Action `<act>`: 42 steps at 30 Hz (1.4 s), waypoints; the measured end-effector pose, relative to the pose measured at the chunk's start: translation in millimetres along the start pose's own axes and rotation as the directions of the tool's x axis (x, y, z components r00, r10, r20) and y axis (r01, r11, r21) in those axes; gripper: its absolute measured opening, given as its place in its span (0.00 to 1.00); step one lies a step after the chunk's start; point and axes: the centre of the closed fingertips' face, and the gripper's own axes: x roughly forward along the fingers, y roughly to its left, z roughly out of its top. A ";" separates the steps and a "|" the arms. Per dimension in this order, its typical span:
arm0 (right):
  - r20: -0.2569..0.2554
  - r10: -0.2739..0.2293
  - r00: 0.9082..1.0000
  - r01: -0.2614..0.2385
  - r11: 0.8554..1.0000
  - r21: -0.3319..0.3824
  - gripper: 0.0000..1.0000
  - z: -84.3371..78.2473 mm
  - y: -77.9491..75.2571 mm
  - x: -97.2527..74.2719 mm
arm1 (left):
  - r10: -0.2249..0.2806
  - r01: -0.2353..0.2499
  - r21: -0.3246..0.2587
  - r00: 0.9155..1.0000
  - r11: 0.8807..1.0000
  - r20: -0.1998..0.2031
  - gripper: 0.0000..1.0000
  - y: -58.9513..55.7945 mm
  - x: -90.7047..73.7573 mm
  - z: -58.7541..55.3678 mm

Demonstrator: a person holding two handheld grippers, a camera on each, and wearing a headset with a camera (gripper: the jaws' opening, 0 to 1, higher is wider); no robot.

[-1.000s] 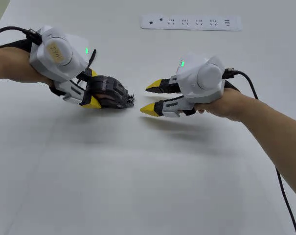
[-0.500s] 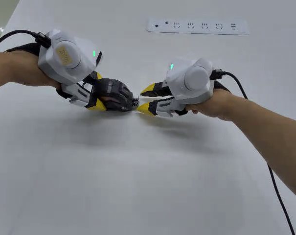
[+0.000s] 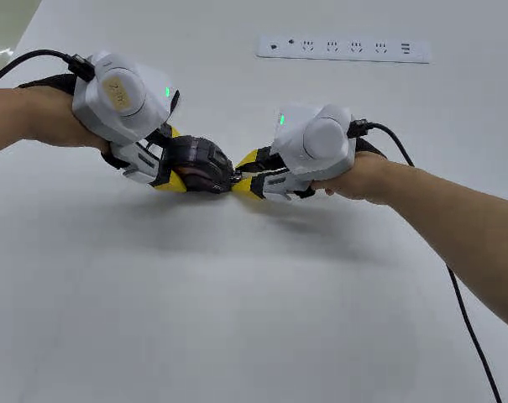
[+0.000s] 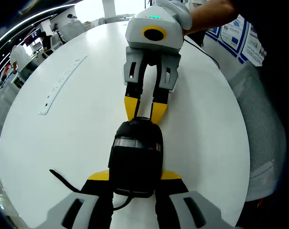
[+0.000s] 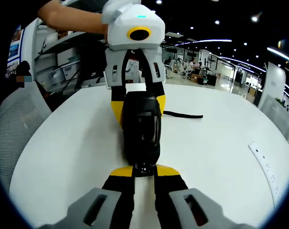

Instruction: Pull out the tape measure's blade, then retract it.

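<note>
A black tape measure (image 3: 199,164) hangs just above the white table (image 3: 237,302), with my left gripper (image 3: 171,159) shut on its flat sides. In the left gripper view the case (image 4: 136,157) sits between the yellow fingertips (image 4: 99,175). My right gripper (image 3: 243,172) faces it from the right, tip to tip. Its yellow tips press both sides of the blade's end hook (image 5: 143,168) at the mouth of the case (image 5: 142,129). No blade shows outside the case. The right gripper (image 4: 144,109) appears head-on in the left gripper view.
A white power strip (image 3: 343,49) lies at the table's far edge. The tape measure's black wrist strap (image 5: 182,115) trails on the table. A black cable (image 3: 463,319) runs along the right forearm. A mesh office chair (image 4: 261,138) stands beside the table.
My right gripper has moved left, up to the tape measure's mouth, and its jaws have narrowed around the end hook. The left gripper has kept its hold on the case.
</note>
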 end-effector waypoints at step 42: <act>-0.044 0.017 0.999 -0.018 0.999 -0.029 0.11 -10.1 -0.9 -19.8 | 0.007 -0.006 -0.027 1.000 1.000 0.021 0.30 -0.7 -2.5 -0.5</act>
